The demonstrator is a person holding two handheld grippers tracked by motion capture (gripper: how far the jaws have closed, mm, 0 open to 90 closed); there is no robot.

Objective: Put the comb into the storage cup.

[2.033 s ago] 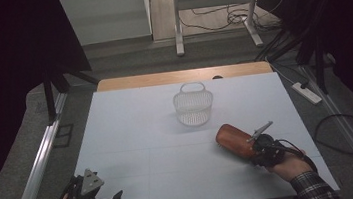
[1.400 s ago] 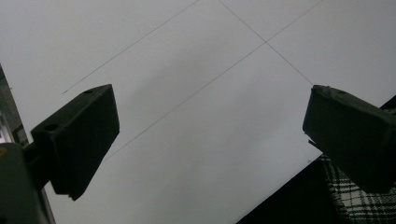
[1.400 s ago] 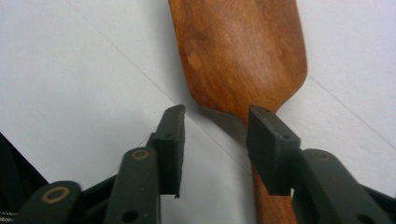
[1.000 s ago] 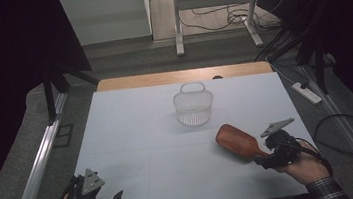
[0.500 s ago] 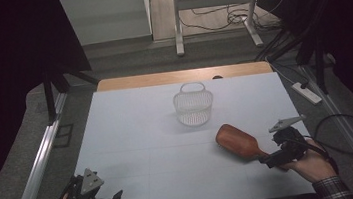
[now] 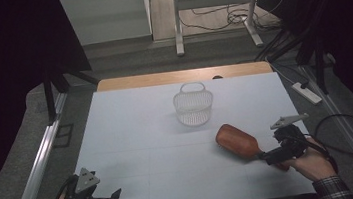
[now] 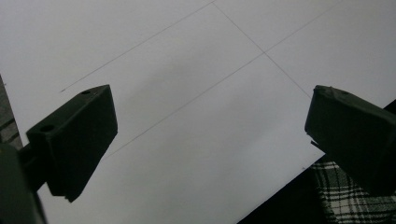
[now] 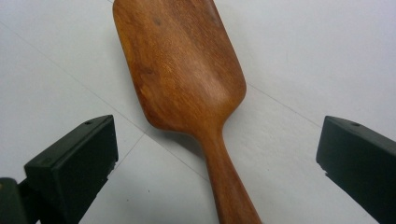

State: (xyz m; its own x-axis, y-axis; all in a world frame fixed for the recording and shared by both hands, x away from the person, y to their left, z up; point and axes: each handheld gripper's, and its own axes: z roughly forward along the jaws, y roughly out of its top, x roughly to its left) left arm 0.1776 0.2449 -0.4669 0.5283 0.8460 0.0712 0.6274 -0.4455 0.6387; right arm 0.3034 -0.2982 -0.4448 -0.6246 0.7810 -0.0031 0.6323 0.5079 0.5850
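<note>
Hairbrush [image 6: 238, 140] of reddish wood lies flat on the white tabletop [image 6: 133, 134], back side up, its handle running straight between the wide-apart jaws of the right gripper [image 6: 267, 158]. Those jaws have just been opening; in the right gripper view the handle [image 8: 229, 182] sits midway between the two black pads [image 8: 77, 163], neither pad touching it. So the brush is not gripped at this moment: judged from that, either a grasp is about to be made or the brush has been let go here.

White wire basket [image 6: 193, 107] stands upright beyond the brush head, well apart from the right gripper and with nothing visible inside. If the brush is meant for it, that step is not yet done.

Left gripper [image 6: 109, 197] rests at the near left edge of the tabletop, jaws spread, bare surface between them, far from brush and basket.

Hard to make out: the bristle side faces down and is hidden; the handle's end is cut off at the bottom of the right gripper view and, from above, lost under the right hand [image 6: 315, 161].
</note>
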